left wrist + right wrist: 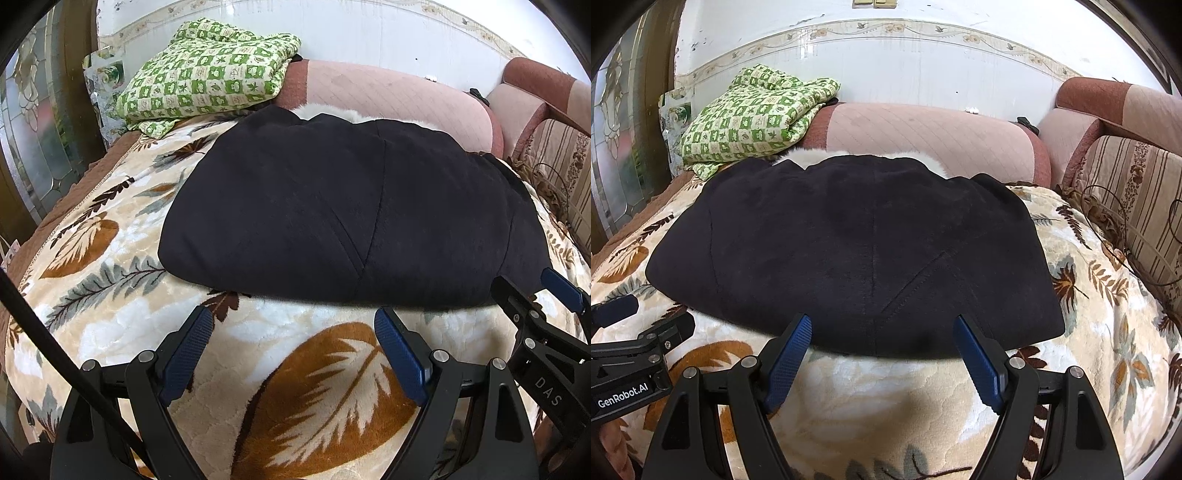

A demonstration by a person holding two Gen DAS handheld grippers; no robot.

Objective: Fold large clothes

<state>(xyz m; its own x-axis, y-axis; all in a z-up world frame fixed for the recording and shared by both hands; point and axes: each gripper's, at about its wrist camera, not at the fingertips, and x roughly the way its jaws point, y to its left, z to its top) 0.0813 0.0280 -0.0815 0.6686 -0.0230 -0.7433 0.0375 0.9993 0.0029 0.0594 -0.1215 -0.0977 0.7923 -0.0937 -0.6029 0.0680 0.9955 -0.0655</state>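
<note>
Farthest to the left, beyond the left tongs [293,350], a folded green checked quilt [207,74] is seen resting against the pink sofa backrest [388,92]. The left tongs are held spread and empty above the leaf-patterned plush blanket [325,387], just short of the near hem of the dark navy coat [332,214]. The coat lies flat, ahead of both tongs, with white fur trim [812,155] showing at its far edge. To the right, the right tongs [882,354] are likewise released, gripping nothing, close to the same hem. A risk is judged: blanket pile could be pinched with the hem, or only one thick layer caught, so the fold would drag or skew.
</note>
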